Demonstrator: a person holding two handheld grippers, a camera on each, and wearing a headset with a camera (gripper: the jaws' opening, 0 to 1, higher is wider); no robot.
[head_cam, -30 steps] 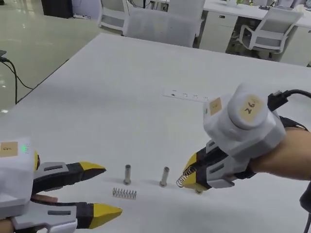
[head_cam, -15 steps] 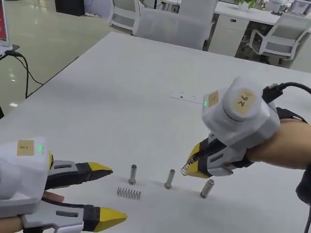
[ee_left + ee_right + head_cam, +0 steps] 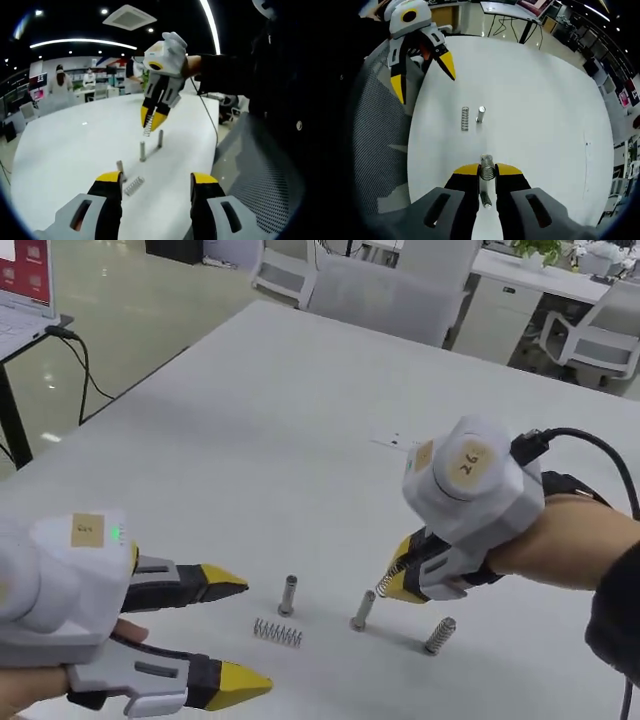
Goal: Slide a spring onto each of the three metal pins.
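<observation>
Over the white worktop [image 3: 300, 420], the left gripper [image 3: 156, 179] hovers left of the middle bare steel pin [image 3: 364, 610], jaws apart. The right gripper [image 3: 398, 590], just above that pin, has its jaws clamped on a small coil spring [image 3: 388, 581], seemingly clear of it. A loose spring [image 3: 277, 632] lies left of the pin.

White-bodied left gripper [image 3: 252, 632] and right gripper [image 3: 393, 587], black jaws tipped yellow, tan stickers [image 3: 468, 462], black cable [image 3: 590, 445], dark sleeve [image 3: 615, 620]

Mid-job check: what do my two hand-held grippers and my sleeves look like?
The left hand-held gripper and right hand-held gripper have rounded white housings, black jaws with yellow tips, and a tan sticker; the right's reads 26. A black cable leaves the right one. That arm wears a dark sleeve.
</observation>
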